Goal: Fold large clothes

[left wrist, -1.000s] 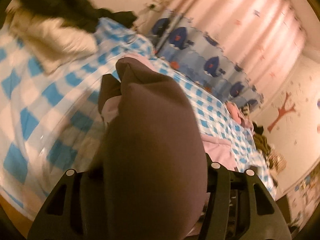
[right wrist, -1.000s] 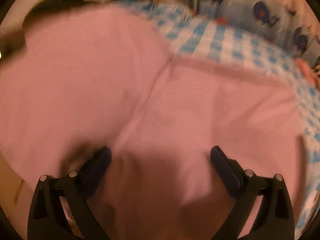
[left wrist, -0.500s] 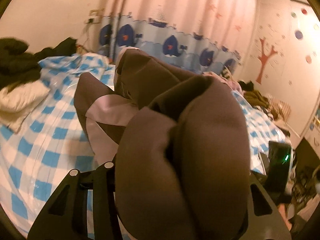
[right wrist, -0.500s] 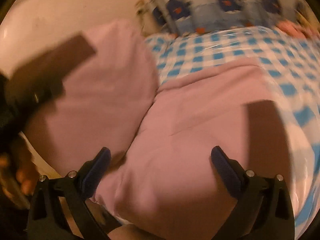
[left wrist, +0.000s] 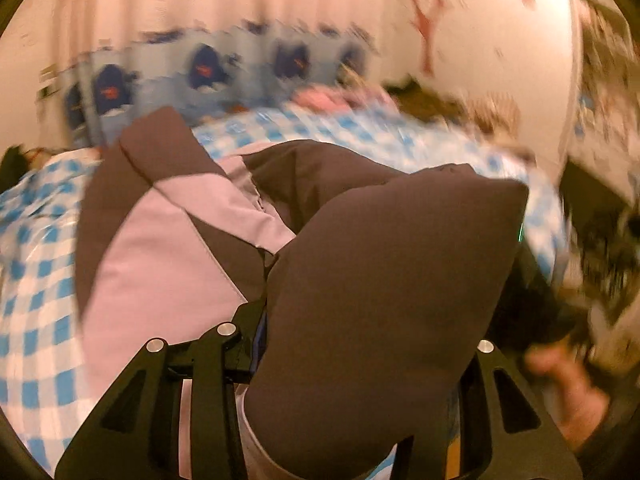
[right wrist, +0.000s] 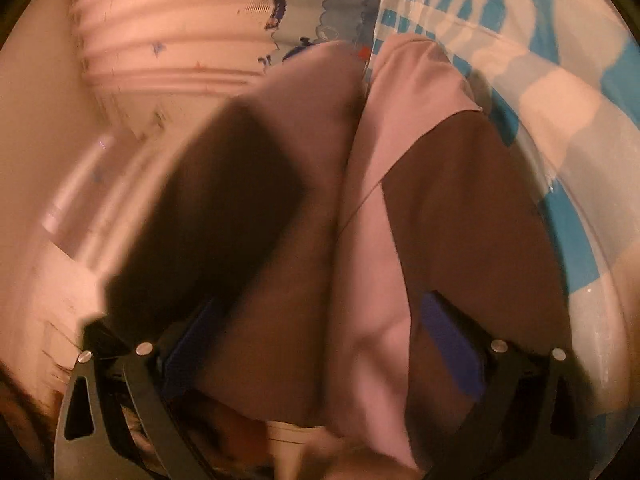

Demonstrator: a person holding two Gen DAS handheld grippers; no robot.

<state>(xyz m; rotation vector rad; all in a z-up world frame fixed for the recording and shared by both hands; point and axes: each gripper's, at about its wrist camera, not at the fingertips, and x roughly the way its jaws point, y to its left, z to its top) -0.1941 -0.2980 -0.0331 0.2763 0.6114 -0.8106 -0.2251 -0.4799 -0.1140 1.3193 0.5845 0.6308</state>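
Observation:
A large pink and dark brown garment point(left wrist: 168, 256) lies partly on a bed with a blue and white checked sheet point(left wrist: 36, 280). My left gripper point(left wrist: 352, 344) is shut on a thick dark brown fold point(left wrist: 384, 288) of it, which bulges up over the jaws and hides the fingertips. In the right wrist view the same garment point(right wrist: 360, 240) fills the space between the blue pads point(right wrist: 452, 340) of my right gripper point(right wrist: 320, 344). The jaws stand wide apart with cloth bunched between them.
A curtain with a blue whale border point(left wrist: 208, 68) hangs behind the bed. Heaps of other clothes point(left wrist: 332, 98) lie at the far side. A wall with a red tree sticker point(left wrist: 424, 28) is at the right. A person's hand point(left wrist: 572, 396) shows at the lower right.
Both grippers have swung round with the garment. The left view turned further right and the brown fold spread. The right view tilted from the flat pink cloth up to the curtain.

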